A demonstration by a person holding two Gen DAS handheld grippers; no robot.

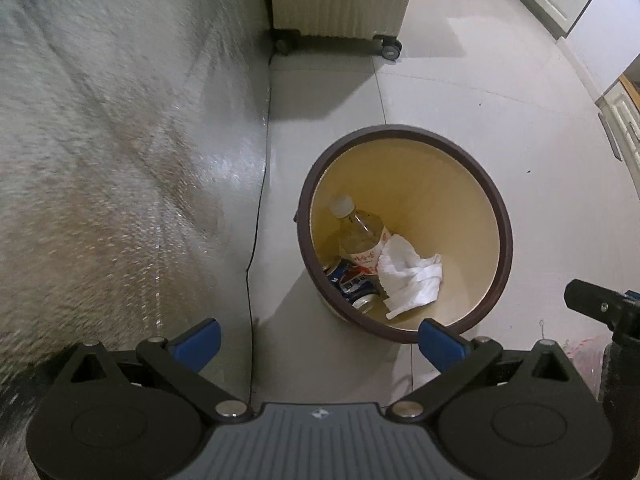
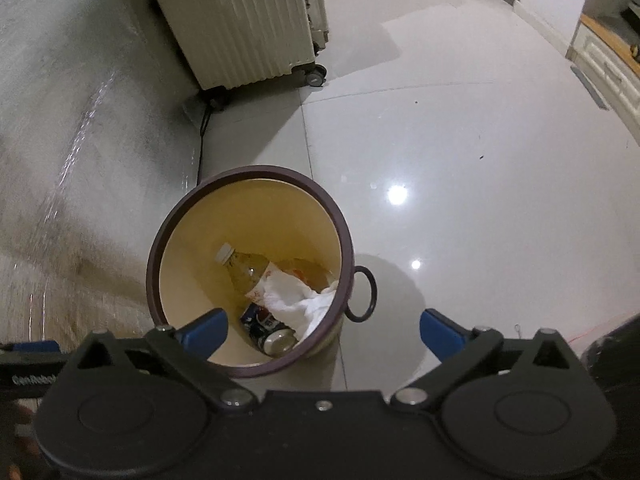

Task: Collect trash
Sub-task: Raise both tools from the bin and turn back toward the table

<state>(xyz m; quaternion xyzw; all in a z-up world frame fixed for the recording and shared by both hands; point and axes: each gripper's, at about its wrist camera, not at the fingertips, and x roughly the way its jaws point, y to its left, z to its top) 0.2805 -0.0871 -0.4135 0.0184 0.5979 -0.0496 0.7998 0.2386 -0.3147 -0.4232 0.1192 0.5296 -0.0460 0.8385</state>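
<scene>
- Nearest the camera in both views is the black body of the tool itself, with its two blue-tipped fingers reaching forward. The left gripper [image 1: 320, 342] has its fingers spread wide and holds nothing. The right gripper [image 2: 322, 332] is likewise spread wide and empty.
- The floor [image 2: 460, 152] is pale, glossy tile that reflects the ceiling lights. A cream ribbed suitcase [image 2: 240, 24] on wheels stands well beyond the bin, beside a grey textured wall surface [image 1: 100, 140] on the left.
- The bin [image 1: 505, 216] is a round cream bucket with a dark brown rim, standing on the floor just ahead of and below both grippers. A ring handle [image 2: 362, 294] hangs on its right side in the right view.
- Inside the bin lie a clear plastic bottle [image 1: 360, 236] with a white cap, a crumpled white tissue [image 1: 408, 276] partly over the bottle, and a blue drink can [image 1: 352, 282] beside them, against the near wall.
- Relative to the tools, this trash sits low in the bin, ahead of the fingertips and not touching them. The left gripper's right finger overlaps the near rim in its view; the right gripper's left finger overlaps the rim in its own.
- Judged risk: either gripper dropping lower could knock the near rim and tip or slide the light bin on the slick tile, spilling what is collected.
- Judged risk: a thin dark cable [image 1: 256, 240] runs along the floor by the wall, and the left gripper could snag it.
- No loose trash on the floor can be made out clearly.
</scene>
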